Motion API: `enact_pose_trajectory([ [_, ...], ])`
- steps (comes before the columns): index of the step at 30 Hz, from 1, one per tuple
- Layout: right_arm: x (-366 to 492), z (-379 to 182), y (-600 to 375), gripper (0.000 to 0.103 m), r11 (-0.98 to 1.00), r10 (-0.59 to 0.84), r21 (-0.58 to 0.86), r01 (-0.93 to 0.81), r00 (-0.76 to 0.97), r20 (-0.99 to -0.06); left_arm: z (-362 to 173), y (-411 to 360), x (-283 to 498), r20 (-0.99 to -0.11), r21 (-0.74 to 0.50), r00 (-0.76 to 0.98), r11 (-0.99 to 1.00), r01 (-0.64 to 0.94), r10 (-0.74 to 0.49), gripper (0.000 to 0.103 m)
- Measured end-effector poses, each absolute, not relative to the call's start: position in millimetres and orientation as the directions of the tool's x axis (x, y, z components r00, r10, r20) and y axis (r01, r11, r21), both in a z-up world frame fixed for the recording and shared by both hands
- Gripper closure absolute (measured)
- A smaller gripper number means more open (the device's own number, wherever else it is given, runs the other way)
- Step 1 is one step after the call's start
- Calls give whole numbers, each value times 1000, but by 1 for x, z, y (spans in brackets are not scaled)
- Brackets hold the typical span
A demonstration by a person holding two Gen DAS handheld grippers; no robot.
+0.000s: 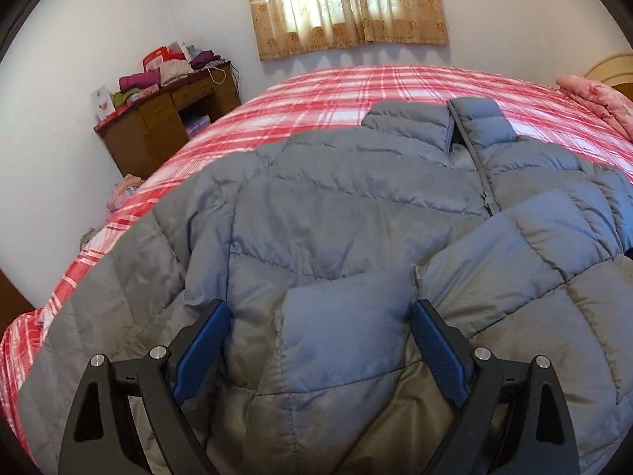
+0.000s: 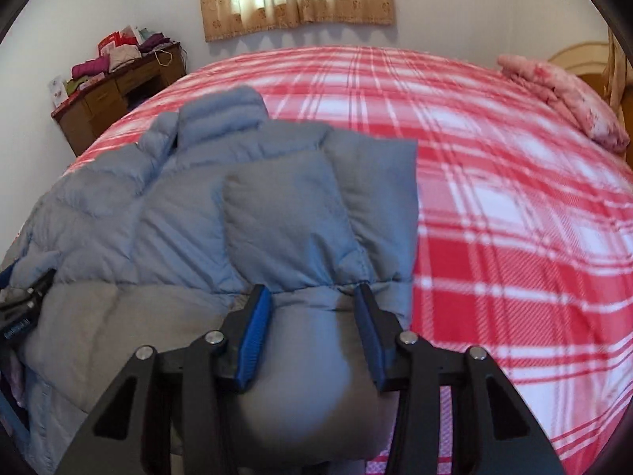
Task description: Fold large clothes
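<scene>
Left tool [image 1: 320,316]: fingers spread wide, blue pads [image 1: 201,346] apart, poised over the lower front of the jacket [image 1: 336,217] with a puffed panel between them; pads not pressing the fabric, so released. Right tool [image 2: 312,301]: fingers set closer, clamped on a bulging fold of the jacket [image 2: 277,213], fabric bunched between the pads [image 2: 253,336] and swelling out below them. The jacket is a grey-blue quilted puffer, lying face up on the bed [image 1: 356,87], zip [image 1: 480,174] closed, collar [image 1: 435,118] pointing toward the far wall. In the right wrist view a sleeve [image 2: 289,213] lies folded over the body, running from the tool toward the collar. Part of the other tool shows at that view's left edge. The bed carries a red and white plaid cover [image 2: 494,198]. A pink folded cloth [image 2: 569,103] sits at the far right corner, by a wooden headboard [image 2: 585,59]. Far left, against the wall, a brown bench [image 1: 158,126] holds stacked clothes [image 1: 170,71]. A beige curtain [image 1: 348,4] hangs on the far wall.
</scene>
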State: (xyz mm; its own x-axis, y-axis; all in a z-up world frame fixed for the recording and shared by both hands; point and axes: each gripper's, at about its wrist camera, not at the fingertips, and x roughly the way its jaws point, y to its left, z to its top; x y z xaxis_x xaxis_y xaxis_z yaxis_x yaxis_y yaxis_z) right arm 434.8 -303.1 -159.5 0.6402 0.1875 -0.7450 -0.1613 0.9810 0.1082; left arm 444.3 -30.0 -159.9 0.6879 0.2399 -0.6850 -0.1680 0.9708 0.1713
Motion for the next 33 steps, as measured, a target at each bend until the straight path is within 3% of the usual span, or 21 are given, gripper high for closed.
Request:
enact_pose_trajectory([
  [10,410,-162,-310,56,976,207,196,-94,669,-714,-167,-19,450,-727,120,665,985,-125,172,9],
  [21,401,-164,-297,54,988,144,146,-52,668,-731,-169,-9,447,-732,122,663,988,-95,154,8],
  [24,403,-160,-302,52,980,189,184,-79,663,-724,-167,-5,449,-744,106,654,990,-90,139,8],
  [28,403,-127,-326,52,966,209,256,-45,718,-664,-129,3,434,-711,61,697,996,-71,93,9],
  [33,441,-91,-323,52,983,134,182,-20,756,-641,-83,-4,441,-644,2,764,998,-60,47,9],
])
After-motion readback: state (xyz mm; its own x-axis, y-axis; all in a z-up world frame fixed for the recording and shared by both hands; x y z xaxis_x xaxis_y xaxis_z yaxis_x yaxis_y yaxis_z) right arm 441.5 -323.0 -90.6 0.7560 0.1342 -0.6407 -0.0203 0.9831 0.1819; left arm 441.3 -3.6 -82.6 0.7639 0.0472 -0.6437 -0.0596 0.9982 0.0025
